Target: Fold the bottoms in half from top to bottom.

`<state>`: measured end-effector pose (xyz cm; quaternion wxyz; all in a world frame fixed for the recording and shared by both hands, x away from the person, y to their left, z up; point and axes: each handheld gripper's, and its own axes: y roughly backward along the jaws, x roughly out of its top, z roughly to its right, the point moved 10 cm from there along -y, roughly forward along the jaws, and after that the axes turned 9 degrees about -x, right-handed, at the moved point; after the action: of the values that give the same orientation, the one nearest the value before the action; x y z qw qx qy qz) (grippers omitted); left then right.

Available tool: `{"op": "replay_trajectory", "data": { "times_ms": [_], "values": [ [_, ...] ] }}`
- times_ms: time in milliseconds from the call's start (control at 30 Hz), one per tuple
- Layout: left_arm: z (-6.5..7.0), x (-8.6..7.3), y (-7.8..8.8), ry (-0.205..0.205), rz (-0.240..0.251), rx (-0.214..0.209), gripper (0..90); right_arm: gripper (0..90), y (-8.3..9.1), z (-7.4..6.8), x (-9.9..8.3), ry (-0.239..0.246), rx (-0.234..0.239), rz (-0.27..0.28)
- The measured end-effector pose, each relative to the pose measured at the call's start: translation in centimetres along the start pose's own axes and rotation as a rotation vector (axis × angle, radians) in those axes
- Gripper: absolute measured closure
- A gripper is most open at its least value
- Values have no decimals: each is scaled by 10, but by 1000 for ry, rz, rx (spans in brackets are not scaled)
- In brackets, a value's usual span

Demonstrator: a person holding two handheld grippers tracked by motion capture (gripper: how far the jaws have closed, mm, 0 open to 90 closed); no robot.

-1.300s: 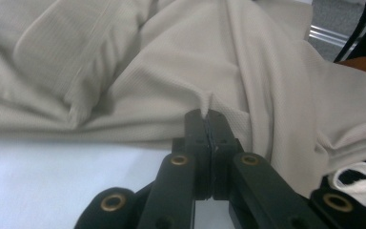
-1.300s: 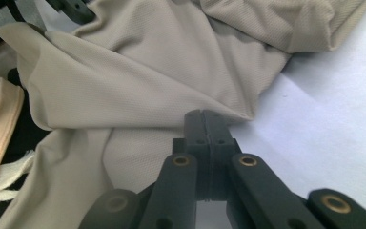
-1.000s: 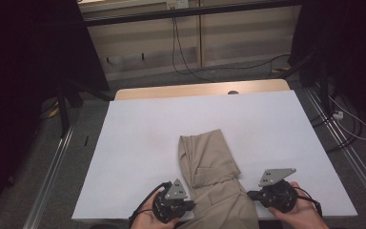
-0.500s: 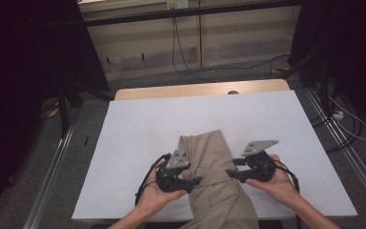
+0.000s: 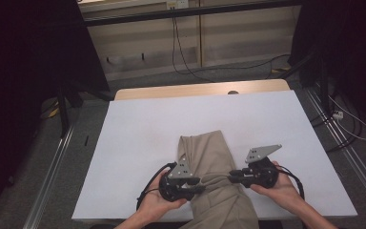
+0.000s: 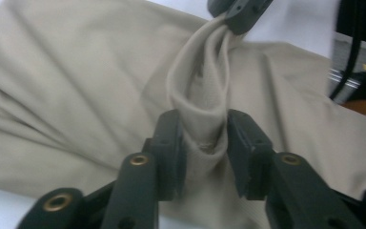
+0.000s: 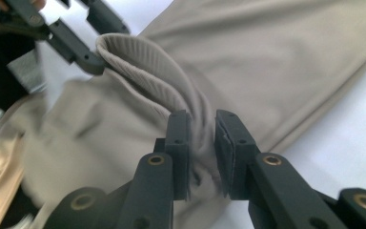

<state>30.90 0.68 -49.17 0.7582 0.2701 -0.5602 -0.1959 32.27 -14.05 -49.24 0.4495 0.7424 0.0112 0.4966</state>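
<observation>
White table [image 5: 138,143] lying under a beige garment [image 5: 209,152] near its front edge, lower part trailing off that edge. Left gripper [image 5: 196,182] and right gripper [image 5: 232,175] facing each other across the cloth, each pinching one end of a raised ribbed fold [image 7: 147,76]. Jaws of both having just been closing, now pressing narrowly on gathered fabric [image 6: 205,119], fold stretching between the two grips.

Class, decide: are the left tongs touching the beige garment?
Touching. In the left gripper view, the left tongs pinch a raised fold of the beige garment, both pads pressing the cloth.
</observation>
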Motion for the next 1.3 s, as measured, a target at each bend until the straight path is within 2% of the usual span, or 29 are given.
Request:
{"op": "replay_trajectory", "data": {
  "times_ms": [67,133,200,267,300,367,400,433,467,533,567,600,667,733,800,867,900,967,1033,1100,1133,1200,1233,1300],
  "values": [
    [10,-7,0,-34,-35,2,614,742,7,-9,-10,6,9,-3],
    [22,-14,-2,-48,-50,-33,588,736,13,-18,-19,12,28,-12],
    [30,-21,-3,-49,-77,-38,528,709,17,-24,-26,10,32,-19],
    [32,-22,0,-40,-66,-49,524,670,19,-27,-28,11,39,-19],
    [31,-21,3,-31,-57,-41,508,639,19,-26,-25,10,29,-12],
    [22,-10,12,-25,3,-9,455,572,20,-20,-15,2,12,19],
    [14,-4,18,-31,25,19,437,539,19,-14,-8,-10,-14,35],
    [5,4,23,-19,63,51,422,509,19,-8,0,-19,-22,50],
    [-8,10,30,-28,67,77,408,486,17,-2,7,-22,-26,61],
    [-37,23,38,-6,111,143,409,439,10,16,21,-26,-69,63],
    [-54,27,39,19,129,167,421,440,5,26,28,-38,-73,65],
    [-71,30,39,49,127,195,438,441,-1,38,35,-55,-94,77],
    [-101,33,33,109,109,224,448,468,-14,59,49,-71,-134,88],
    [-127,36,25,98,75,289,464,509,-27,75,61,-89,-149,94],
    [-145,43,16,166,96,267,462,549,-41,90,69,-74,-168,81],
    [-162,50,14,144,95,315,461,562,-53,103,76,-96,-180,75],
    [-167,54,11,167,117,303,454,568,-59,109,79,-104,-192,72],
    [-177,56,4,180,107,301,443,578,-70,122,84,-113,-219,65],
    [-183,54,-3,153,64,314,446,578,-81,132,86,-118,-244,42],
    [-189,46,-8,167,11,342,512,586,-91,138,88,-124,-239,25],
    [-190,42,-10,193,10,323,559,593,-97,140,89,-121,-244,17],
    [-192,35,-8,232,19,311,629,628,-105,143,88,-118,-255,7],
    [-192,33,-6,244,26,307,639,640,-109,144,86,-120,-258,2],
    [-192,27,1,245,0,316,679,611,-117,144,81,-132,-252,-8]
  ]
}}
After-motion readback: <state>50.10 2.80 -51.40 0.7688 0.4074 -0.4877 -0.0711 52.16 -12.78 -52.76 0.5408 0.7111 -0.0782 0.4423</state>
